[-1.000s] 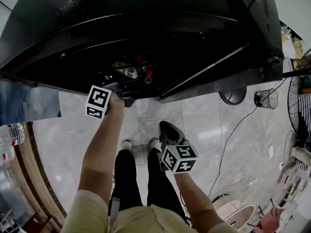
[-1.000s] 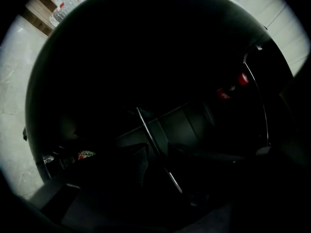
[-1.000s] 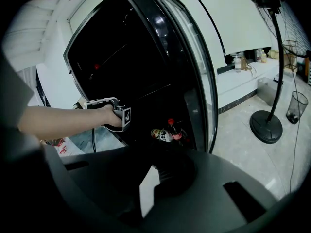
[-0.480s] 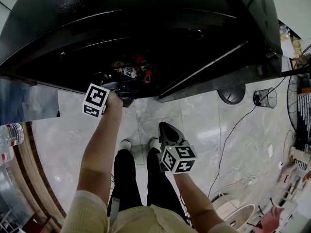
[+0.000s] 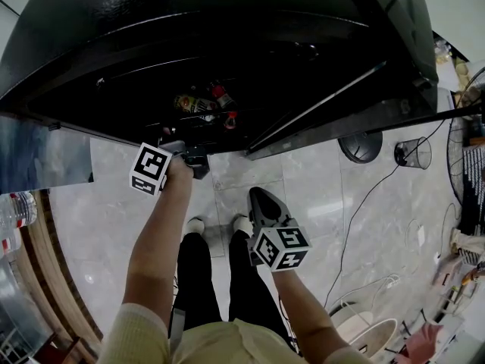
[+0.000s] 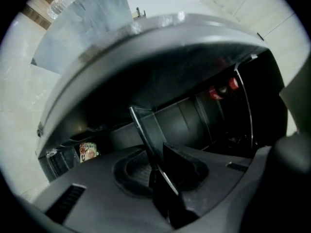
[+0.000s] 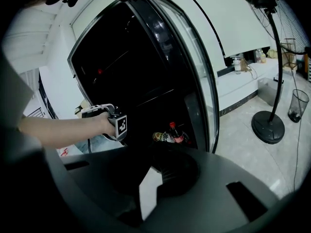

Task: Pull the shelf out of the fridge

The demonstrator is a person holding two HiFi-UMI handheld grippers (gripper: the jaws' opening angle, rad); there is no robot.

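Note:
The black fridge [image 5: 227,44] stands open with its door [image 5: 394,44] swung right. My left gripper [image 5: 195,158] reaches into the low opening. In the left gripper view the thin glass shelf [image 6: 145,137] runs edge-on between the jaws of the left gripper [image 6: 158,166], and the dark pads are pressed on its front edge. The same gripper [image 7: 114,123] shows at the fridge mouth in the right gripper view. My right gripper [image 5: 261,203] hangs low over the floor by the person's legs, shut and holding nothing; its jaws [image 7: 146,188] point at the fridge.
Bottles and cans [image 5: 203,103] lie deep in the fridge, also seen as red-capped bottles [image 7: 167,136]. A fan base [image 5: 362,149], a wire bin [image 5: 415,154] and a floor cable lie to the right. A water bottle [image 5: 15,211] sits at the left.
My left gripper has drawn back a little toward the person from the fridge opening. The right gripper has stayed where it was.

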